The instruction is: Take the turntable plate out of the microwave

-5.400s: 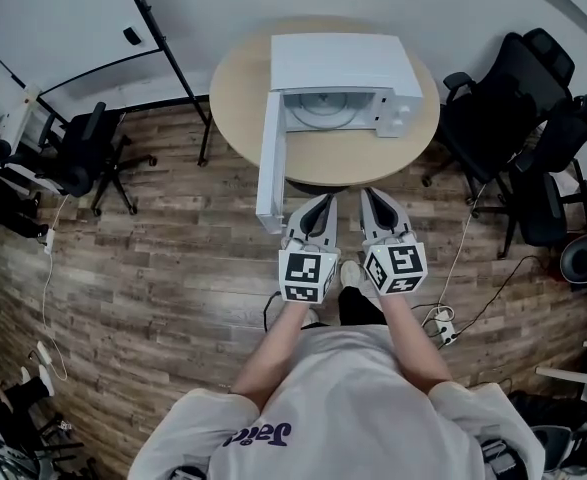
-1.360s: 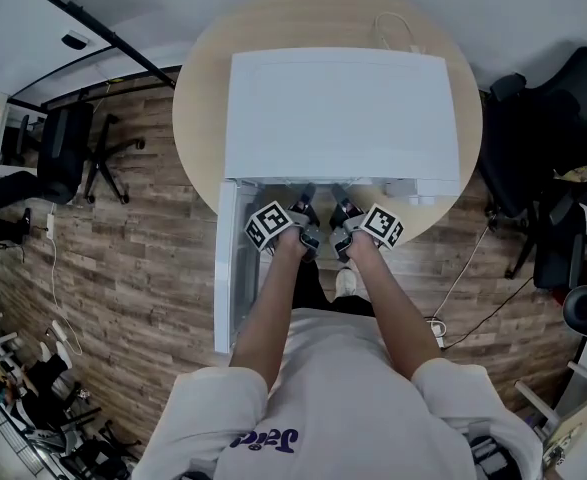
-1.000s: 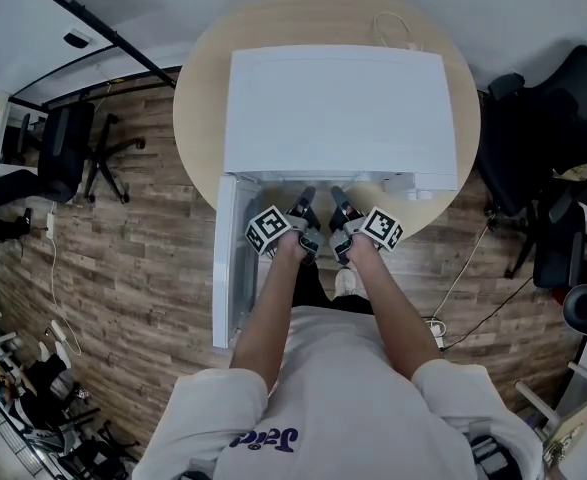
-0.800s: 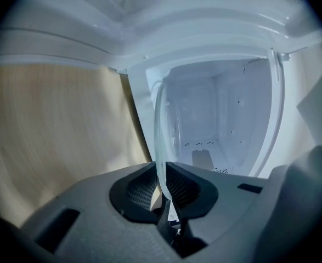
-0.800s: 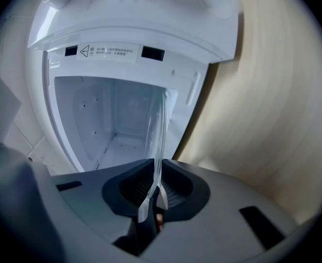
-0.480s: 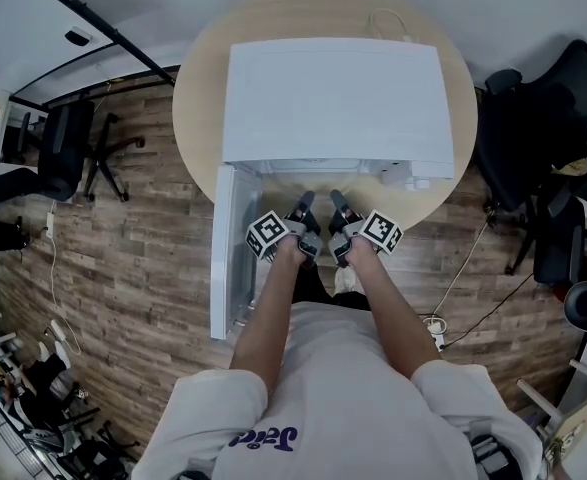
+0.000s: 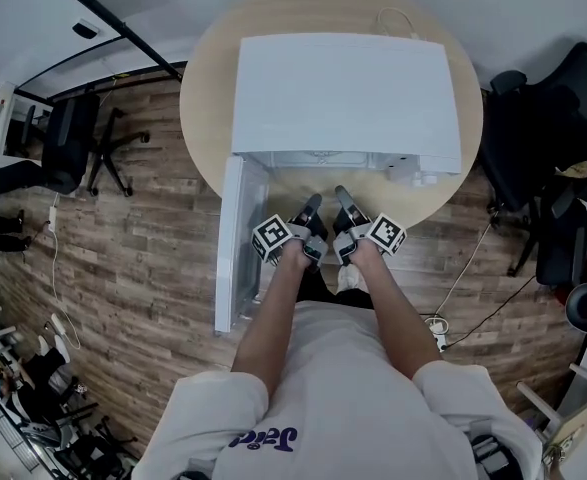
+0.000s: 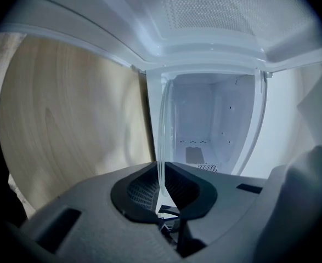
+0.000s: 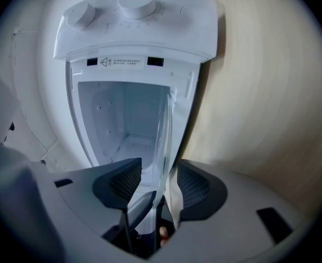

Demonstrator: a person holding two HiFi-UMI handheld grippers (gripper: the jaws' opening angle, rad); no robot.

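Left tongs (image 7: 313, 204) closing, right tongs (image 7: 340, 196) opening — loaded

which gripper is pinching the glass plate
The left gripper: its jaws are closing on the turntable plate edge, pads pressing it. The right gripper jaws are opening, plate loose between them.

pale t-shirt (image 7: 345, 386), purple lettering (image 7: 263, 437)

Head view looks steeply down on the microwave (image 7: 343, 93); both gripper views peer closely into it.
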